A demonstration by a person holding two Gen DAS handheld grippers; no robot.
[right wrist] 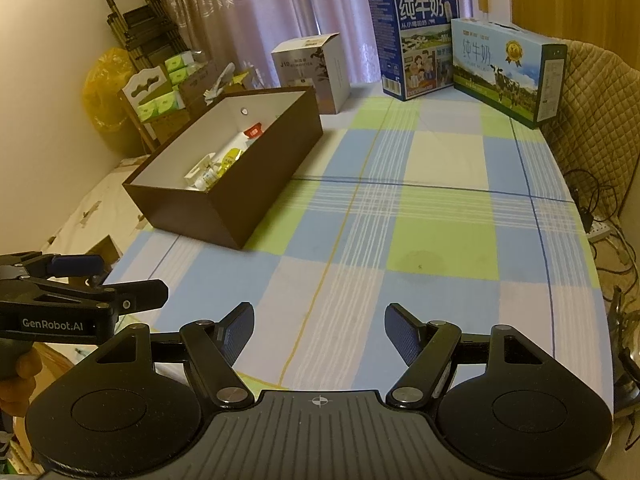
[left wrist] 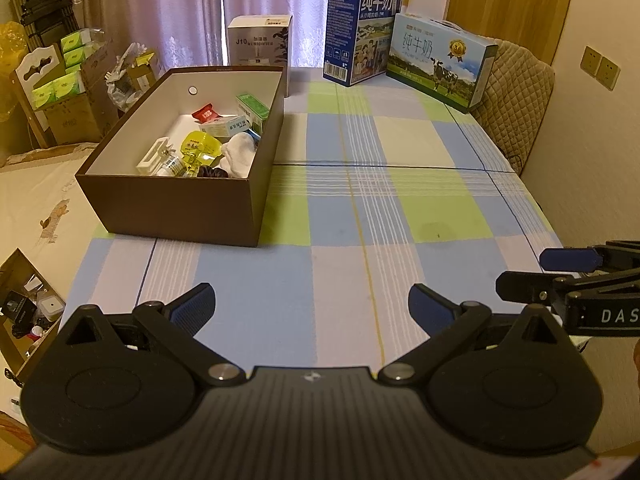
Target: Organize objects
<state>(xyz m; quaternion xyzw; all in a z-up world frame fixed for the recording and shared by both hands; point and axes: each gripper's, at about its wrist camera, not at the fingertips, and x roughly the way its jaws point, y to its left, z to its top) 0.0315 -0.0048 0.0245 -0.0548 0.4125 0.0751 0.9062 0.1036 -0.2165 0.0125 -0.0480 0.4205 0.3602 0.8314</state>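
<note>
1. Left wrist view: we find the left gripper (left wrist: 311, 310) released, jaws wide apart, nothing btwn them, hanging over bare checked tablecloth (left wrist: 400, 208). The right gripper (left wrist: 548, 276) enters at the right edge, side-on; also empty.
2. Same view, task items: all sit inside the brown box (left wrist: 176, 208) at the table's left side, well apart from both grippers. Contents noted: white sock (left wrist: 240, 154), yellow packet (left wrist: 198, 148), small bottle (left wrist: 172, 166), red sachet (left wrist: 205, 114), green-and-white carton (left wrist: 253, 108). No loose items seen on the cloth.
3. Right wrist view: right gripper (right wrist: 319, 334) open approx. mid-width, nothing held, pads clear of the cloth. Left gripper (right wrist: 100, 280) shows at left edge, a hand below it.
4. Same view: box (right wrist: 192, 204) seen from its near corner; contents mostly hidden by the wall. Two milk cartons (right wrist: 416, 40) and a humidifier box (right wrist: 308, 72) stand at the far end, w/ no sign of being part of the job.
5. Handling, our judgement: items look light. Sock is soft, so pinch at the bunched middle. Packet and sachet are likely slippery and thin; take by an edge. Bottle is stiff and may roll; grip across the body. The box itself is prob. stiff card; grip a wall at the rim.
</note>
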